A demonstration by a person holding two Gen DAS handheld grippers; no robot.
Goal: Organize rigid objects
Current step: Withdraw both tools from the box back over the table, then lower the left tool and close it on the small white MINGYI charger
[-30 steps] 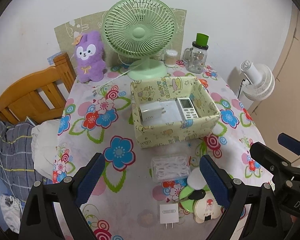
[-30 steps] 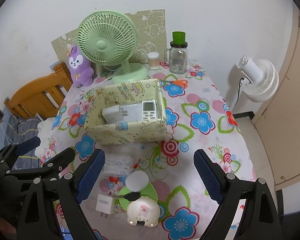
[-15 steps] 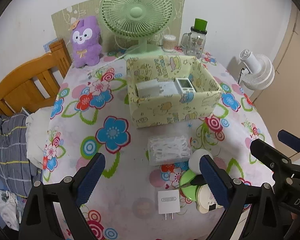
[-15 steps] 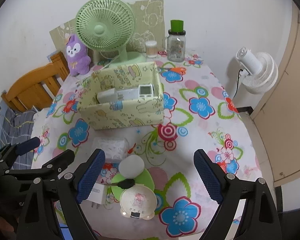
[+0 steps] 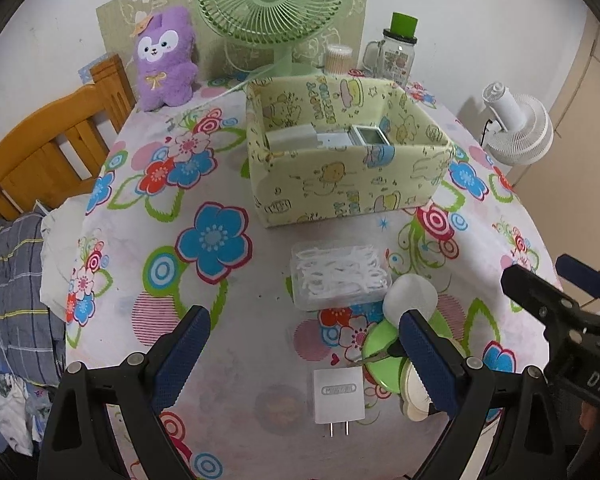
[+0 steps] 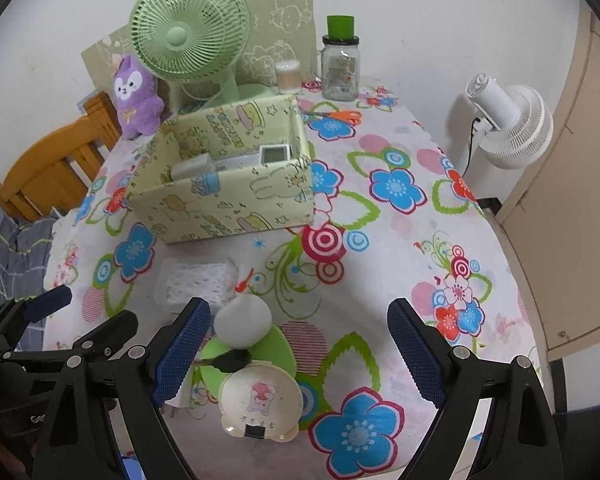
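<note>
Both claws hang spread and empty over the desk: left claw above the white charger, right claw over the small handheld fan, the patterned box well beyond

Both hand-held grippers lower twd table, L, R

Ahead of me: white charger flat, prongs toward me. Clear box of white picks beyond it. Cream mini fan beside them. Patterned box holds remote, adapter.
</note>
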